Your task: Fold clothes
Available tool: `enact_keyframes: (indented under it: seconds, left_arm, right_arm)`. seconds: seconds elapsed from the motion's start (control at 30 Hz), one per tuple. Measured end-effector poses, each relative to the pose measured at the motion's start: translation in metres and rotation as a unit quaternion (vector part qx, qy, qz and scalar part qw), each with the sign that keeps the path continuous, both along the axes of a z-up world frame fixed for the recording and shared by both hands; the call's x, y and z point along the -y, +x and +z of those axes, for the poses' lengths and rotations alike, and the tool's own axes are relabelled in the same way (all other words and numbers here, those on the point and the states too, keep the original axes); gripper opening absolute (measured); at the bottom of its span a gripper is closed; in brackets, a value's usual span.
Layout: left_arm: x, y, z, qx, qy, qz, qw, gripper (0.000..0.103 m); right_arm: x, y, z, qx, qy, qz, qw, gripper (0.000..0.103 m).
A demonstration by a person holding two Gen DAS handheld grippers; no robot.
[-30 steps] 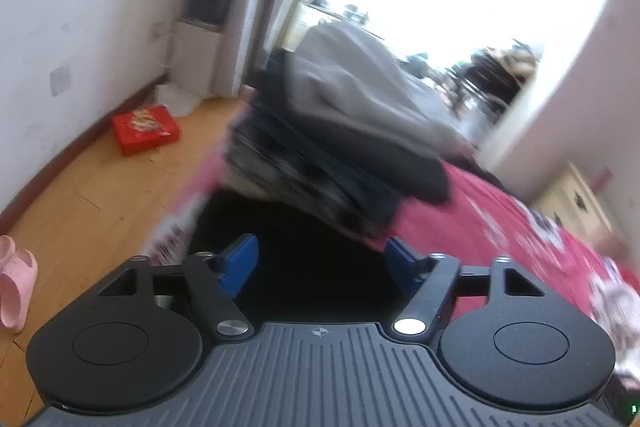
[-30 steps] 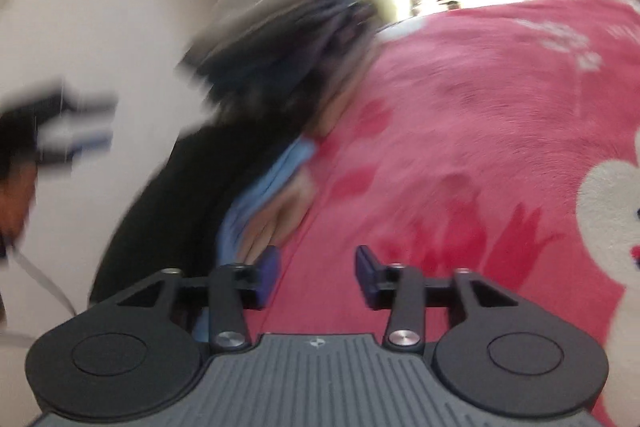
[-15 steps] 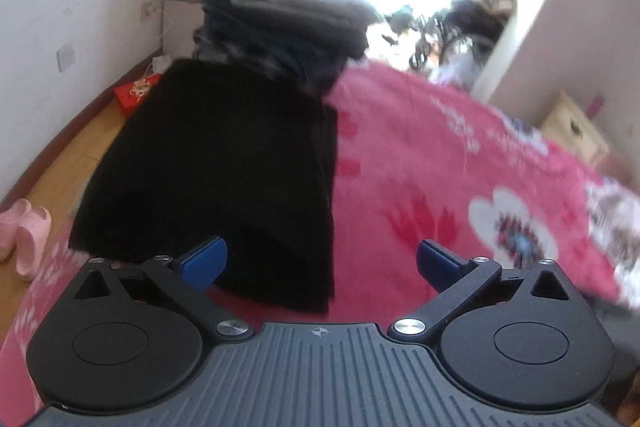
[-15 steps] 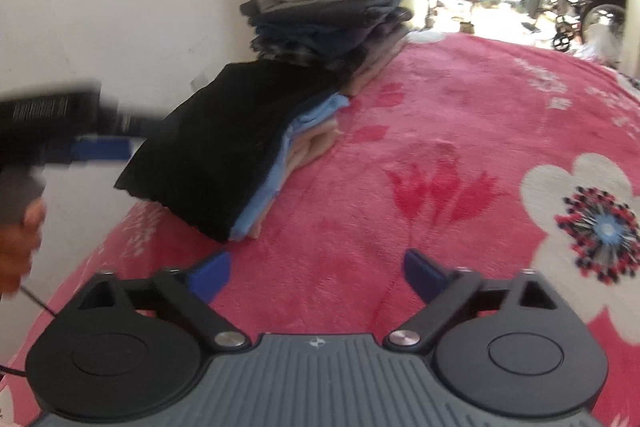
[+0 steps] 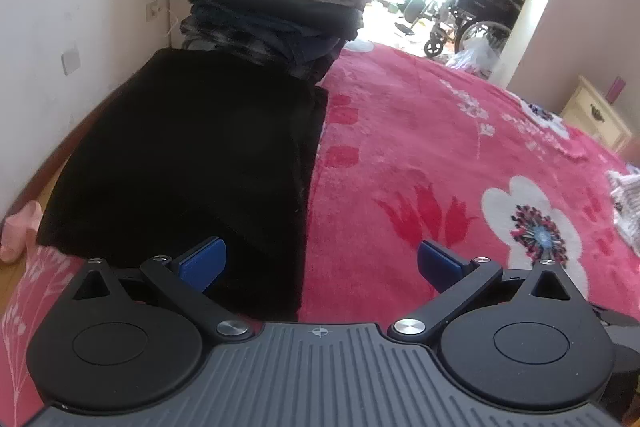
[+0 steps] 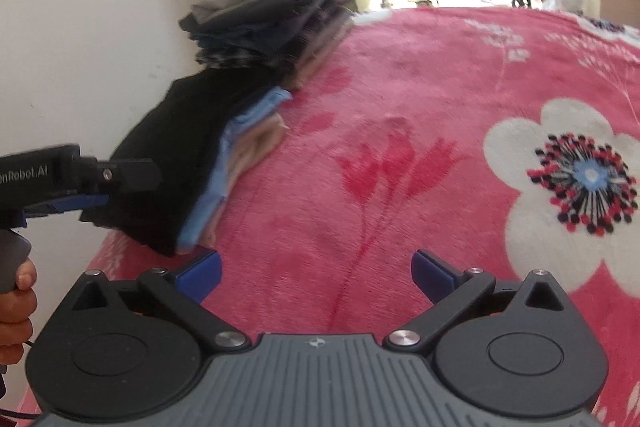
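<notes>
A folded black garment (image 5: 192, 163) lies on top of a low stack at the left edge of the red flowered bed (image 5: 420, 155). In the right wrist view the black garment (image 6: 180, 147) tops light blue and beige folded pieces (image 6: 236, 151). Behind it stands a taller stack of folded clothes (image 5: 276, 11) with a grey one on top, also in the right wrist view (image 6: 264, 15). My left gripper (image 5: 320, 263) is open and empty just before the black garment's near edge. My right gripper (image 6: 316, 271) is open and empty above the bedspread, right of the stack.
A white wall runs along the left. A wheelchair (image 5: 476, 15) stands by the bright window at the back. A cream nightstand (image 5: 596, 115) is at the far right. A light crumpled garment (image 5: 628, 203) lies at the bed's right edge. Pink slippers (image 5: 18, 231) lie on the floor at the left.
Both grippers opened wide and drew back from the stacks. The black garment now lies flat on the low stack, free of both grippers.
</notes>
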State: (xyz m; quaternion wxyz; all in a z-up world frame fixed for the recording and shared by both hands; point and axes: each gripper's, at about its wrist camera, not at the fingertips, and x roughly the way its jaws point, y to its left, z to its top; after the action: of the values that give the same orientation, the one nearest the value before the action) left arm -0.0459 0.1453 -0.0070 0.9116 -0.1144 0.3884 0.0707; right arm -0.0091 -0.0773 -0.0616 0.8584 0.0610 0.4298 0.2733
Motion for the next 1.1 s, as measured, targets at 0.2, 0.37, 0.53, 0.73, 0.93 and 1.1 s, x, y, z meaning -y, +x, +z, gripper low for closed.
enact_keyframes:
  seconds: [0.2,0.37,0.53,0.73,0.93,1.1]
  left_arm:
    - [0.020,0.016,-0.012,-0.024,0.012,0.002,0.9996,0.103]
    - [0.036,0.026,-0.020,-0.039,0.034,0.003,0.9987,0.103]
    - [0.043,0.032,-0.022,-0.053,0.047,0.017,0.9973,0.103]
    - [0.046,0.021,-0.014,-0.055,0.066,0.031,0.9958,0.103]
    - [0.038,0.010,-0.002,-0.024,0.064,0.040,0.9969,0.103]
    - [0.030,-0.001,0.005,0.000,0.044,0.035,0.9984,0.103]
  right_arm:
    - [0.015,0.012,-0.012,-0.016,0.016,-0.011,1.000,0.103]
    - [0.030,0.022,-0.018,-0.032,0.034,-0.026,0.999,0.103]
    - [0.046,0.027,-0.023,-0.045,0.054,-0.042,0.997,0.103]
    - [0.057,0.031,-0.029,-0.057,0.072,-0.056,0.994,0.103]
    - [0.055,0.027,-0.019,-0.029,0.063,-0.063,0.996,0.103]
    - [0.045,0.013,0.003,0.014,0.036,-0.061,0.997,0.103]
